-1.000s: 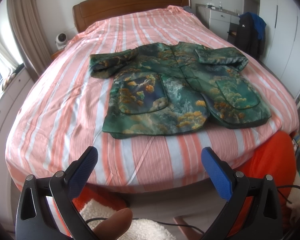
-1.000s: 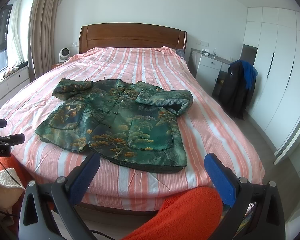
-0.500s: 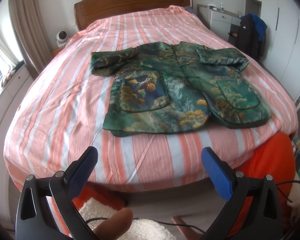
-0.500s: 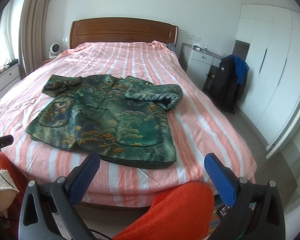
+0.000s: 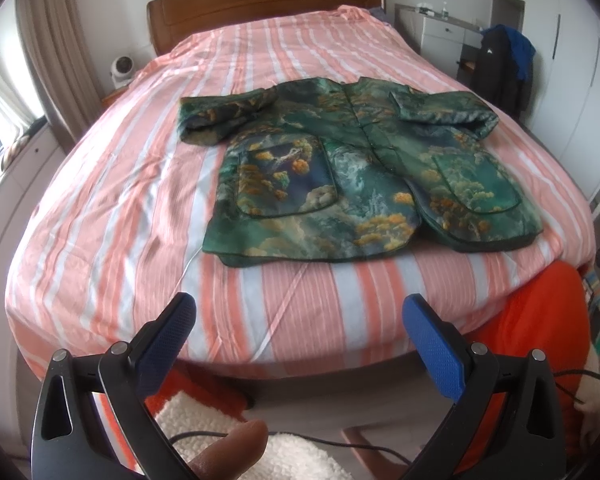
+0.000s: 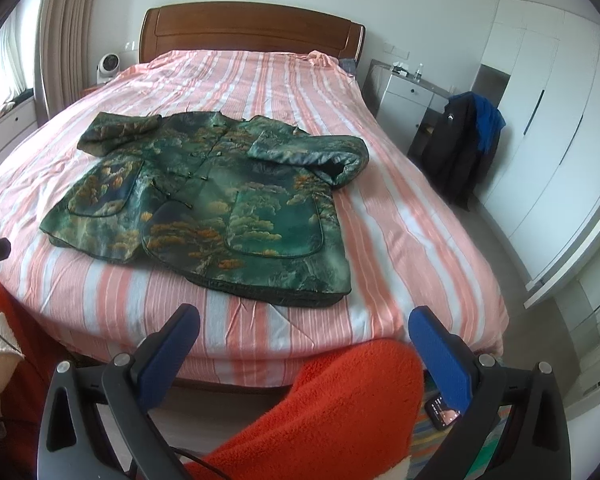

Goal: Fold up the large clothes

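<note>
At the foot of a striped pink-and-white bed (image 5: 112, 208), a green brocade jacket (image 5: 352, 184) lies spread face up on the near half of the cover, front closed, hem toward the cameras and both sleeves already turned in across the chest. The left tool (image 5: 298, 320) and the right tool (image 6: 304, 330) hang short of the mattress edge, each with its blue pads wide apart and nothing between them; neither touches the cloth.

The jacket looks padded and satiny, so it will likely be soft yet bulky, with some weight, and inclined to slide on itself when doubled over. The piped hem corners, left and right, appear the surest places to pinch, since the thick edge gives the pads something to bite; the patch pockets (image 6: 276, 228) are probably best avoided, as lifting by one may pull only the top layer.

A dark coat (image 6: 460, 152) hangs at the far right by the wardrobe. No brand, label or legible writing can be made out anywhere.
</note>
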Motion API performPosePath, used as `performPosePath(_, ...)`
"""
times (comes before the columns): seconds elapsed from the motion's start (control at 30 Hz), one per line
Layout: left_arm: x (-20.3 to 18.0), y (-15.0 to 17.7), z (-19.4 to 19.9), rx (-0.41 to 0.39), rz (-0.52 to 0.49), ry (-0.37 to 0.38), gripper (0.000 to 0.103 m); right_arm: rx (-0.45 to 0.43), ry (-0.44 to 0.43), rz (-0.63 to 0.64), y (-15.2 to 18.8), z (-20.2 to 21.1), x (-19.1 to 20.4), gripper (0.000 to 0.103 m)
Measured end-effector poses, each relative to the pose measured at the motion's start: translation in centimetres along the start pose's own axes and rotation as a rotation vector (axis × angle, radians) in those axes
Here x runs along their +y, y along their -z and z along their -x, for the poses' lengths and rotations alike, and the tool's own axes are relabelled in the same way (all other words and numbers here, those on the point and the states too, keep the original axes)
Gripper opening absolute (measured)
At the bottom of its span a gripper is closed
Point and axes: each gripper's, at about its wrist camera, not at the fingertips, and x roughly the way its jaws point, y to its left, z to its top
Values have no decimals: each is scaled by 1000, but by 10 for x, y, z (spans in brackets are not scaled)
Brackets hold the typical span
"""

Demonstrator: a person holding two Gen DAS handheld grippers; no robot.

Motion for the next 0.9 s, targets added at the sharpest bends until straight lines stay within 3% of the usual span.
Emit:
performPosePath(0.43, 2, 1, -6, 20, 0, -3, 103, 33, 34, 7, 2, -5, -3, 102)
performPosePath(0.57, 41, -19, -40, 8, 35, 35, 103, 21, -25, -22, 2, -5, -4, 102)
performPosePath(0.63, 76, -35, -71, 50, 111, 114, 103, 19, -65, -32, 2, -6, -5, 102)
performPosePath(0.73, 137, -57, -136, 162, 271, 351, 102, 28, -89, -51, 3, -11, -8, 102)
performPosePath(0.77, 151, -63, -160, 196, 289, 391, 102, 33, -88, -67, 4, -13, -11, 102)
performPosePath(0.9, 166, -73, -233, 317, 292, 434, 102, 56, -75, -118, 10, -20, -20, 102)
